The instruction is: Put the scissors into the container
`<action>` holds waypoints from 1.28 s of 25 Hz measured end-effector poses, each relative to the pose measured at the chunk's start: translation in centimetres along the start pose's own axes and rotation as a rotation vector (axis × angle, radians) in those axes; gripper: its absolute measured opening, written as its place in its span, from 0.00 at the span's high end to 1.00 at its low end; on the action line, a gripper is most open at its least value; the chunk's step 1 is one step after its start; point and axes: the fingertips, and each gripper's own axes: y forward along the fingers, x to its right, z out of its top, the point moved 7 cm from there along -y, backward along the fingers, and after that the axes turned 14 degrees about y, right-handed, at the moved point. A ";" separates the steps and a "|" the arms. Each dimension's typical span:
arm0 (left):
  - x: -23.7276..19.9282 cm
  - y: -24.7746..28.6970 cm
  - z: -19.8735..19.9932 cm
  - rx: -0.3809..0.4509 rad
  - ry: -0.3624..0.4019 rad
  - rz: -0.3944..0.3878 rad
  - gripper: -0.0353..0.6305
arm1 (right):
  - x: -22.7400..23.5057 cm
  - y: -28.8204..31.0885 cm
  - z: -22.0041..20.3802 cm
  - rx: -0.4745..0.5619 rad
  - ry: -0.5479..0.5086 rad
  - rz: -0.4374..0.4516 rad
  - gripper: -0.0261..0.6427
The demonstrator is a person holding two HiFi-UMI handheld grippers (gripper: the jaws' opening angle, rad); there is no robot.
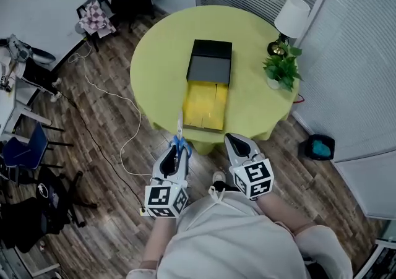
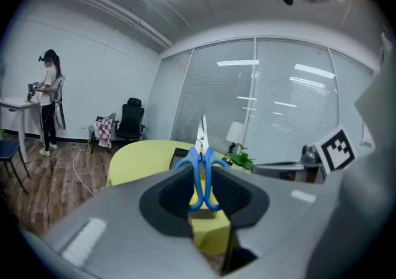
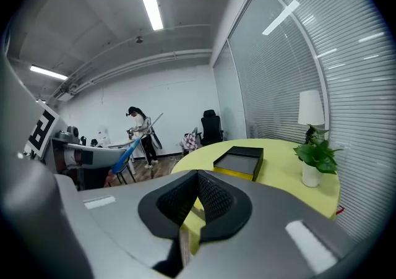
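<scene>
Blue-handled scissors are clamped by their handles in my left gripper, held in the air just short of the table's near edge, blades pointing toward the table. In the left gripper view the scissors stand upright between the pads of the left gripper. The container is an open black box in the middle of the round yellow-green table, with a yellow part lying against its near side. My right gripper is shut with nothing in it; in its own view the right gripper faces the container.
A white lamp and a potted plant stand at the table's right edge. Chairs and a white cable lie on the wooden floor to the left. A person stands at a far desk.
</scene>
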 end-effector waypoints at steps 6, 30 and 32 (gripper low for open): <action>-0.6 6.3 -0.5 -0.049 -0.014 -0.030 0.81 | 4.0 4.0 1.9 0.009 0.030 0.008 0.96; -5.7 25.5 -4.7 -0.415 0.194 -0.502 0.81 | 7.8 12.7 4.9 0.056 0.183 -0.360 0.96; -5.8 26.8 -5.8 -0.458 0.204 -0.548 0.81 | 7.6 13.3 5.2 0.058 0.188 -0.375 0.96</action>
